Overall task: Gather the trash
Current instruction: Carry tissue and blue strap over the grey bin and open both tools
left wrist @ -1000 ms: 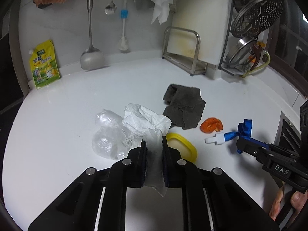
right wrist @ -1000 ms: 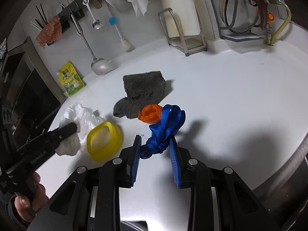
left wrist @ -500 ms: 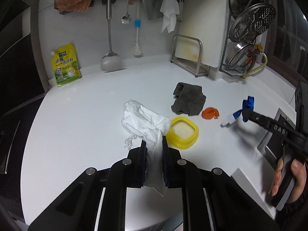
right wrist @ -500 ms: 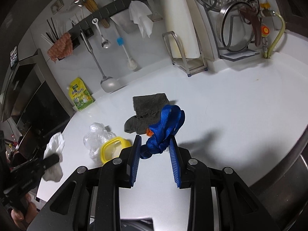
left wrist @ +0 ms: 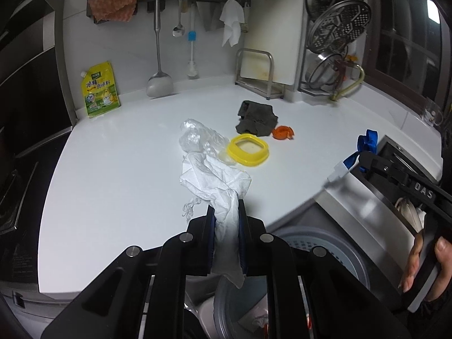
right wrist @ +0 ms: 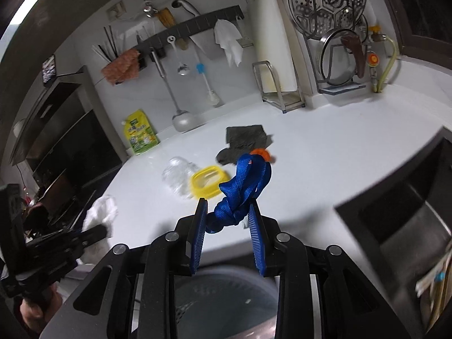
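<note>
In the left wrist view, the left gripper [left wrist: 226,217] is clenched on a crumpled white paper towel [left wrist: 214,180], which is lifted clear of the white countertop [left wrist: 118,175] above its near edge, its tail hanging over a grey bin [left wrist: 319,245] below. On the countertop's middle lie a clear plastic bag [left wrist: 197,138], a yellow lid ring [left wrist: 248,151], a grey rag [left wrist: 257,117] and an orange scrap [left wrist: 283,132]. At the right edge a hand [left wrist: 423,265] holds the other gripper, with blue webbing [left wrist: 367,141] in it (a white tag dangles from it). In the right wrist view, the right gripper [right wrist: 227,217] is grasping the knotted blue strap [right wrist: 243,189] beyond the countertop's near edge [right wrist: 310,197], above the bin [right wrist: 226,296].
</note>
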Tool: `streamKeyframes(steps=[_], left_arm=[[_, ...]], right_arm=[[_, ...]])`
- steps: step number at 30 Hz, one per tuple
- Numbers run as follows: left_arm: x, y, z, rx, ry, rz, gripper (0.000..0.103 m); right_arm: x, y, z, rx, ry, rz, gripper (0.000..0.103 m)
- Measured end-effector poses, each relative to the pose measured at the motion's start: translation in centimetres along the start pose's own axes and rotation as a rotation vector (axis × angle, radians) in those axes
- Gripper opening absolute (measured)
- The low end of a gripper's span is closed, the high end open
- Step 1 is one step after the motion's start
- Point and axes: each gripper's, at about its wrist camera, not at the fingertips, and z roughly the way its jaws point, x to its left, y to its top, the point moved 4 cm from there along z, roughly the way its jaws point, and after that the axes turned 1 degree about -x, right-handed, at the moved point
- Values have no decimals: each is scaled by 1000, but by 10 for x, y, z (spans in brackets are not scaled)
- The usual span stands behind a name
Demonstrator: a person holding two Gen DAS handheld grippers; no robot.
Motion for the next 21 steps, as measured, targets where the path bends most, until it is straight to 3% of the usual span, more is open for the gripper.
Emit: streamKeyframes(steps=[10,21], left_arm=[[-2,-34,-23,1,-72,37,14],[5,-69,-19,39,-118,56,14]], right_arm=[[33,-88,-43,14,-45,115,28],[39,-132,-57,62,-105,150,29]])
